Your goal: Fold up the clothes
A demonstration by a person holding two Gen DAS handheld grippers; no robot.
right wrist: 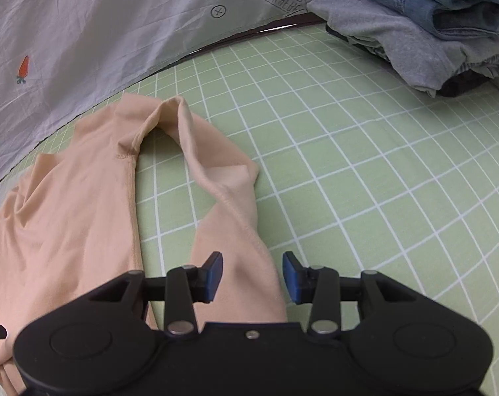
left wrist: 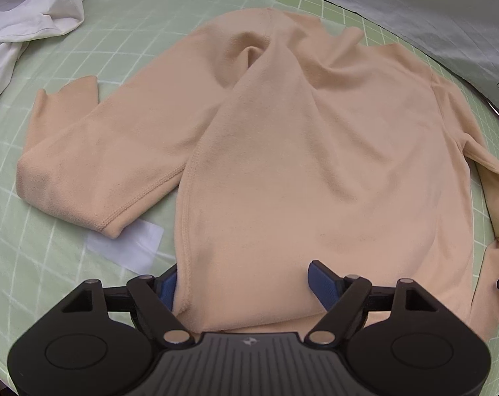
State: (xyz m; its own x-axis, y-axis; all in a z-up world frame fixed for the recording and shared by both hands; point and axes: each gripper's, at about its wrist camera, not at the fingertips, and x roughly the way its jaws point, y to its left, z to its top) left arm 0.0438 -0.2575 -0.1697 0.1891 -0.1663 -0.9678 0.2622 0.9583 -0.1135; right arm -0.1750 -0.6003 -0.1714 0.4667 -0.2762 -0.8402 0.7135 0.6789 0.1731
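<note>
Left gripper [left wrist: 246, 285] and right gripper [right wrist: 252, 275] both spread wide, low

A sweater [left wrist: 315, 151] lay spread on the mat [left wrist: 124, 52], its far side near the mat's far edge. One sleeve [left wrist: 94, 168] lay folded out to its left, over a card [left wrist: 130, 247]. A crumpled shirt [left wrist: 25, 29] lay at the far left corner. A stack of folded clothes [right wrist: 424, 29] sat at the far right corner.
</note>
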